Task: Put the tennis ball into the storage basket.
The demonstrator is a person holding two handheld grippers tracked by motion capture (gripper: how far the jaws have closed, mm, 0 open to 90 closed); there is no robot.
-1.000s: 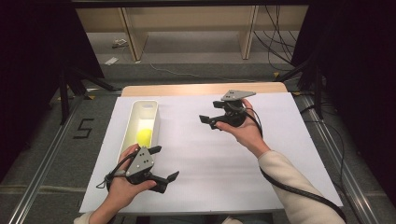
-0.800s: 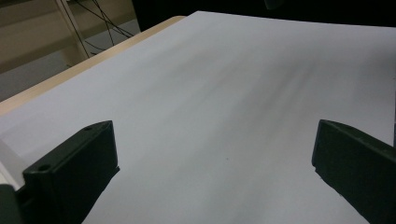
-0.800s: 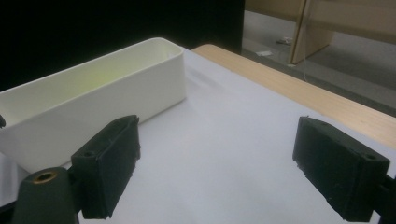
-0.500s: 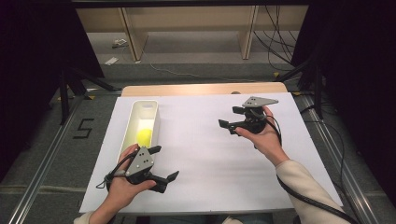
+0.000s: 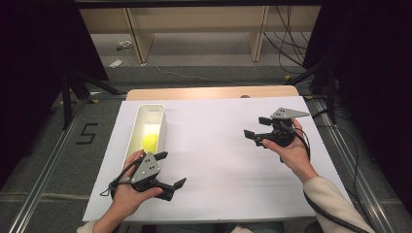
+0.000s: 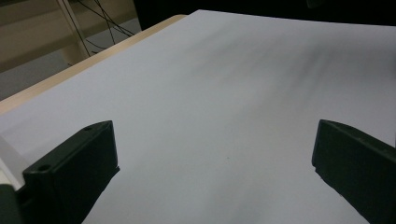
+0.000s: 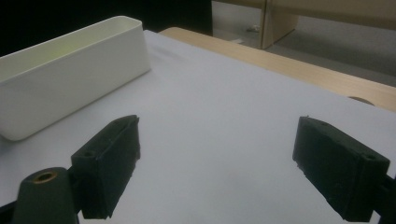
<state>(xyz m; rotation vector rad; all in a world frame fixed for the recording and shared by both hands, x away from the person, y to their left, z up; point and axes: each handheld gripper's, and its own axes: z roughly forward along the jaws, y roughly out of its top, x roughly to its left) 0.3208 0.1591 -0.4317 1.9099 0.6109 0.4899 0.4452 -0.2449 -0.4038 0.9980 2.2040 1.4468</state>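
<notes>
Closest to you, your left gripper [image 5: 171, 170] sits low at the near-left part of the white table cover [image 5: 218, 165], jaws spread wide with nothing between them. In the left gripper view you just get bare white sheet between the two black jaws, so it's released for sure.

A bit further out, just beyond that hand, there's the white bin [image 5: 149, 127], a long narrow tub lying lengthwise toward the far edge. The yellow ball [image 5: 149, 142] is sitting inside it, at the end nearer you. Your left hand [image 5: 130, 191] is just beside that near end of the bin, not touching it as far as I can tell.

Over on the right side, further up the table, your right gripper [image 5: 257, 127] is held above the sheet, well apart from the bin, pointing left toward it. Its jaws are open too and empty. The right gripper view shows the bin's [image 7: 70, 79] side wall off past the left jaw.

At the far end the wooden table edge [image 5: 209, 92] peeks out beyond the cover.
</notes>
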